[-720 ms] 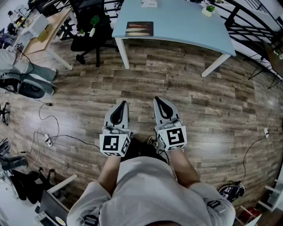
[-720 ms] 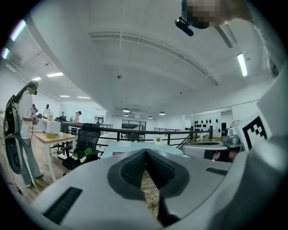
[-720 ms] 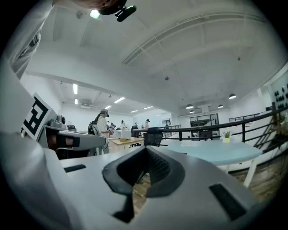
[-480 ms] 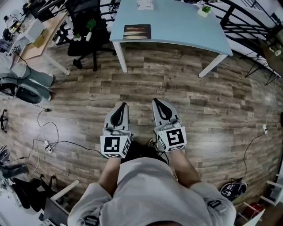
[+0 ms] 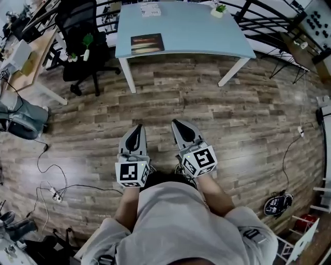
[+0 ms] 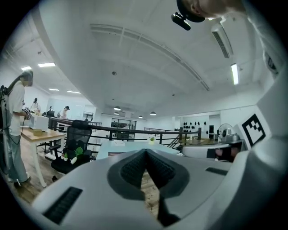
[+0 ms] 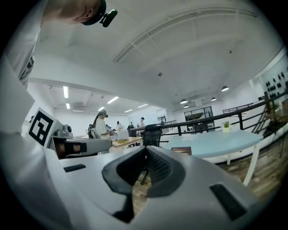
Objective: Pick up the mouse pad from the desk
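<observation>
The mouse pad (image 5: 146, 43), a dark rectangle with brownish bands, lies near the front left corner of the light blue desk (image 5: 196, 31), far ahead of me. It shows small in the left gripper view (image 6: 114, 153) and the right gripper view (image 7: 182, 150). My left gripper (image 5: 136, 128) and right gripper (image 5: 176, 123) are held side by side close to the person's body, over the wooden floor. Both are shut with nothing in them, their fingertips meeting in each gripper view (image 6: 145, 152) (image 7: 145, 149).
A black office chair (image 5: 77, 39) stands left of the desk, beside a wooden table (image 5: 26, 62). A small potted plant (image 5: 217, 10) and papers (image 5: 150, 9) sit at the desk's far edge. Cables (image 5: 51, 191) trail on the floor at left. A person (image 6: 15, 130) stands at the far left.
In the head view the desk, chair and floor have slid to the left as the camera moved. Both grippers keep the same shut pose near the body.
</observation>
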A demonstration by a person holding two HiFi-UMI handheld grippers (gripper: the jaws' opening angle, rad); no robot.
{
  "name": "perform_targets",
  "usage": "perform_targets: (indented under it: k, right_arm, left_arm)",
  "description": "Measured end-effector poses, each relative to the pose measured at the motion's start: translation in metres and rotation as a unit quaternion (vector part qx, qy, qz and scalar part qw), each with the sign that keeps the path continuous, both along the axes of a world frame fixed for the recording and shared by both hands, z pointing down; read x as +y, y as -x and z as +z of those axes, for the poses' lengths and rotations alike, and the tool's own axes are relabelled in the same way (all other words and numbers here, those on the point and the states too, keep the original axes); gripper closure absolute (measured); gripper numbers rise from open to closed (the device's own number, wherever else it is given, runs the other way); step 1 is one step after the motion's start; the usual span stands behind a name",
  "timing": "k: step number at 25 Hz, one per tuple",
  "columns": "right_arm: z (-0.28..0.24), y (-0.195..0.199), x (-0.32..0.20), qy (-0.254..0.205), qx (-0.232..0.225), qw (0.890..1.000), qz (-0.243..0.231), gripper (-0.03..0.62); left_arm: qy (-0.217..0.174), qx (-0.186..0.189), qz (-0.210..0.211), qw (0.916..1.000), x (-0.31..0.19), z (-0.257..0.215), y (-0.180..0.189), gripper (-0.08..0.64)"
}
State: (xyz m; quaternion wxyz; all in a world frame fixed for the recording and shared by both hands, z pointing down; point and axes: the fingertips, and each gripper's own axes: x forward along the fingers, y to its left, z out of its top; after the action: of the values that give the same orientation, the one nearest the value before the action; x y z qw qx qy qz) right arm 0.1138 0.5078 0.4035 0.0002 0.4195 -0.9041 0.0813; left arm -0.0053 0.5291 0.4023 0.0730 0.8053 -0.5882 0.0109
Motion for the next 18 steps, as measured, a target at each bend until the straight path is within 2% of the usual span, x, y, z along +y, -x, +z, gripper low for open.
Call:
perform_targets:
  k: [7,11,18]
  right_arm:
    - [0.007,0.031,-0.006,0.004,0.028,0.999,0.026,0.565]
    - [0.009,0.045,-0.027,0.001,0.047,0.998,0.03,0.557]
    - [0.025,0.059,-0.081,0.003,0.054,0.998,0.023,0.557]
  left_arm:
    - [0.02,0.011,0.04,0.9989,-0.004,0.011,0.03,0.548]
    - [0.023,0.014,0.044,0.9987,-0.022,0.016,0.047,0.548]
    - [0.038,0.011,0.034,0.9986,-0.07,0.033,0.069,0.548]
